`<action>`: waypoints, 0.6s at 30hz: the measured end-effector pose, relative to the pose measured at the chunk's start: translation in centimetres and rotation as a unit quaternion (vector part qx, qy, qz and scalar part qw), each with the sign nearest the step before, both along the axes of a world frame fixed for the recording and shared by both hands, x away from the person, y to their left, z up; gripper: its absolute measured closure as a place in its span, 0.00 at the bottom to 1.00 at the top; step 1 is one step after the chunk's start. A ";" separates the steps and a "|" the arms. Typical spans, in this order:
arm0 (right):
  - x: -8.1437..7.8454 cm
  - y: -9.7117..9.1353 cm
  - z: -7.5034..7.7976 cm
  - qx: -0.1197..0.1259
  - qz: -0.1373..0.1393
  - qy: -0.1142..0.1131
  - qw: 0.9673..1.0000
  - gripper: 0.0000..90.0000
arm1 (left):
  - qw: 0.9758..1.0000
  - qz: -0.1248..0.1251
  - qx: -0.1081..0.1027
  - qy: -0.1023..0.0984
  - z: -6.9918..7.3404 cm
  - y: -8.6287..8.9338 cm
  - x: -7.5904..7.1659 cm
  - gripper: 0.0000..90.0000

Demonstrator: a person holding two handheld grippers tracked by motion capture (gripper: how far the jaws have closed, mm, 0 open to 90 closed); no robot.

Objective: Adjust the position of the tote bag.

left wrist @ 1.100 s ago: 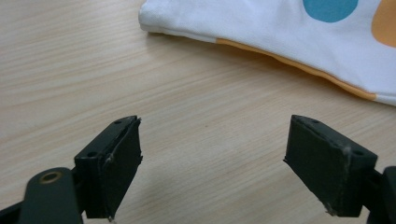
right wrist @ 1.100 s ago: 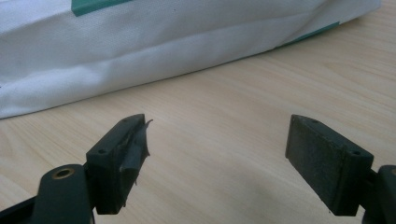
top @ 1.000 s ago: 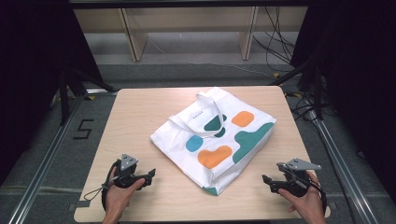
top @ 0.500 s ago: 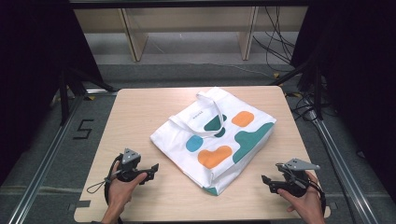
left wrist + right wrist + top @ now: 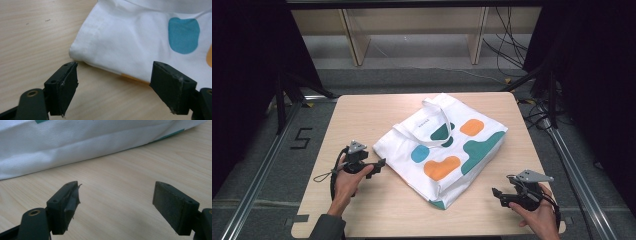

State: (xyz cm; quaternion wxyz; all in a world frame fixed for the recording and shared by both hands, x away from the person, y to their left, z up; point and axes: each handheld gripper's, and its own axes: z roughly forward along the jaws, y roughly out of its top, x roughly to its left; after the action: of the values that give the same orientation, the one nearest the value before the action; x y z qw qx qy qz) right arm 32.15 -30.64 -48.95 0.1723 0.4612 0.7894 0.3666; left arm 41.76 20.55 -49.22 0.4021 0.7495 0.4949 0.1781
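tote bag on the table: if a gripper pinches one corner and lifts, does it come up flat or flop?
Probably flops. The tote bag is thin white cloth, lying flat with soft creases at its near corner, so a corner pinch by the open left gripper would likely lift that corner while the rest drapes. It looks empty, so likely light. Pushed, it may bunch rather than slide on the table.

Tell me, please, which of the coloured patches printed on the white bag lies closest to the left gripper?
The light blue patch on the tote bag lies closest to the left gripper; the orange and dark teal patches sit farther off.
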 end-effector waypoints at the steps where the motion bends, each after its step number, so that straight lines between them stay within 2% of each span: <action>1: 0.0 0.0 0.0 0.001 0.002 0.001 1.000 0.25 | 1.000 0.001 0.000 0.001 0.0 0.1 0.4 0.23; 5: 0.0 0.0 0.0 -0.006 -0.002 -0.005 1.000 0.26 | 1.000 0.004 -0.018 0.009 0.0 0.3 2.4 0.24; 7: -0.1 0.1 0.0 -0.007 0.000 -0.003 1.000 0.26 | 1.000 -0.009 -0.020 0.010 0.3 0.4 3.2 0.24; 8: 0.0 0.1 0.0 -0.004 0.003 0.001 1.000 0.26 | 1.000 -0.014 -0.021 0.017 0.4 0.4 3.6 0.24; 10: 0.1 0.1 -0.1 0.000 0.004 0.009 1.000 0.26 | 0.999 -0.016 -0.019 0.019 0.4 0.4 4.3 0.23; 14: 0.1 -0.1 -0.2 -0.007 0.006 -0.003 1.000 0.26 | 0.999 -0.018 -0.037 0.025 0.2 0.4 5.5 0.24; 16: 0.0 0.0 -0.2 -0.010 -0.005 0.006 1.000 0.26 | 0.998 -0.013 -0.050 0.028 -0.1 0.4 5.9 0.24; 18: 0.1 0.0 -0.2 -0.007 -0.002 0.009 1.000 0.26 | 0.998 -0.017 -0.041 0.036 -0.5 0.3 6.3 0.24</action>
State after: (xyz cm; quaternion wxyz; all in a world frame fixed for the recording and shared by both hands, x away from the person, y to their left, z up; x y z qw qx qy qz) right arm 32.23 -30.63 -49.18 0.1688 0.4654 0.7923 0.3566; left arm 48.07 20.87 -49.69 0.4175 0.7466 0.5030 0.1234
